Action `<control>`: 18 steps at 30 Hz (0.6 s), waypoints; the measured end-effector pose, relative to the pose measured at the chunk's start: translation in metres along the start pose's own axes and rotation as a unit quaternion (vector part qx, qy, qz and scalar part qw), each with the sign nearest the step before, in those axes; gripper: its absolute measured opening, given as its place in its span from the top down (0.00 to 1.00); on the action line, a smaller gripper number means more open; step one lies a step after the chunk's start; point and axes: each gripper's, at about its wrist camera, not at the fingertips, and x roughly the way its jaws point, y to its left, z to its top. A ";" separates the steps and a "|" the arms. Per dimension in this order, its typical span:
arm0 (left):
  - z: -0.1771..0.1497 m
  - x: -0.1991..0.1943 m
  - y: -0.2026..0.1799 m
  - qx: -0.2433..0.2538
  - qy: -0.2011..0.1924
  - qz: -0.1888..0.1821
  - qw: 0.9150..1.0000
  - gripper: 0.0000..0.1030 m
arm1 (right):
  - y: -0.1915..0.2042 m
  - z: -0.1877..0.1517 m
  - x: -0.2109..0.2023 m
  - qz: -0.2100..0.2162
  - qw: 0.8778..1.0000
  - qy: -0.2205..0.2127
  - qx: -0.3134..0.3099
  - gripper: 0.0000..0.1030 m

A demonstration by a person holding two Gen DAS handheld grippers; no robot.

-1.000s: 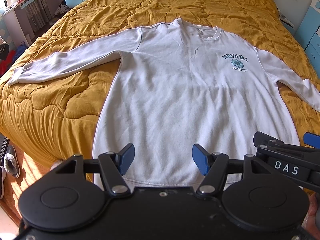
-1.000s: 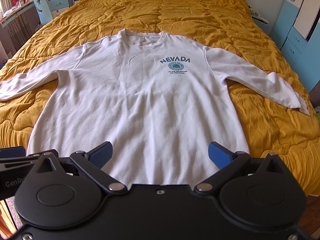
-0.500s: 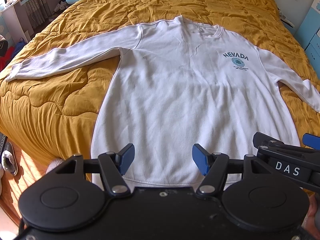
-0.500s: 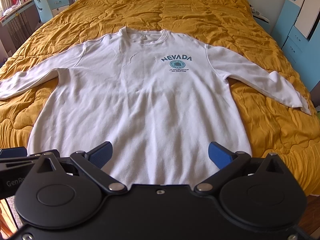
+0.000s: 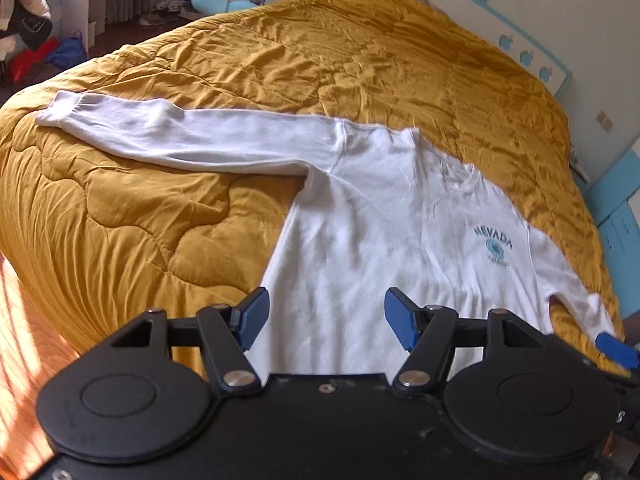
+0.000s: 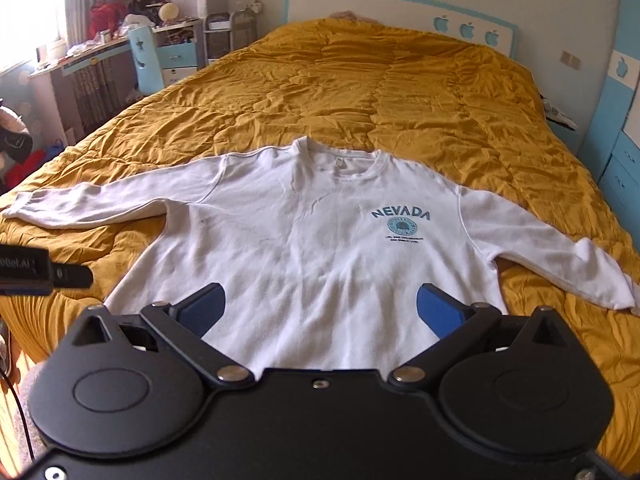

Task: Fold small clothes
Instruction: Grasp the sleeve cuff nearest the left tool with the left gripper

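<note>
Where the left wrist camera looks across the bed (image 5: 360, 60), a white sweatshirt (image 5: 360, 240) lies flat, front up, on the mustard quilt, its chest print reading "NEVADA" above a round teal emblem whose smaller lines are too fine to read. The left gripper (image 5: 324, 320) hovers over the garment's lower part with its blue fingers (image 5: 252, 316) apart and nothing between them; the hem is hidden behind the gripper body. One sleeve stretches far to the left, while the other is cut short at the right edge, where a blue tip of the other tool pokes in. In the right wrist view, the right gripper (image 6: 320, 310) hangs over the same lower stretch of the sweatshirt, fingers (image 6: 438, 310) spread wide and empty. "NEVADA" reads clearly here, though the two tiny lines under the emblem stay illegible. At the left edge a black part carries partial white lettering, cropped. Apple shapes mark the headboard (image 6: 400, 12).
</note>
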 end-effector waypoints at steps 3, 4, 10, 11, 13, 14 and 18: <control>0.024 -0.002 0.070 -0.114 -0.067 -0.041 0.990 0.35 | 0.008 0.007 0.009 0.025 1.000 0.004 0.005 0.00; 0.029 0.000 0.096 -0.155 -0.091 -0.057 0.982 0.35 | 0.011 0.010 0.012 0.038 0.999 0.007 0.011 0.00; 0.061 0.024 0.225 -0.298 -0.200 -0.065 0.931 0.35 | 0.031 0.022 0.035 0.080 0.995 0.046 0.041 0.00; 0.068 0.031 0.245 -0.311 -0.212 -0.055 0.925 0.37 | 0.036 0.023 0.038 0.080 0.995 0.045 0.036 0.00; 0.081 0.043 0.273 -0.335 -0.225 -0.054 0.913 0.37 | 0.046 0.028 0.042 0.076 0.996 0.040 0.026 0.00; 0.087 0.050 0.285 -0.354 -0.229 -0.060 0.905 0.37 | 0.049 0.030 0.044 0.076 0.996 0.039 0.022 0.00; 0.092 0.067 0.327 -0.415 -0.240 -0.066 0.875 0.39 | 0.065 0.036 0.054 0.071 0.996 0.050 -0.001 0.00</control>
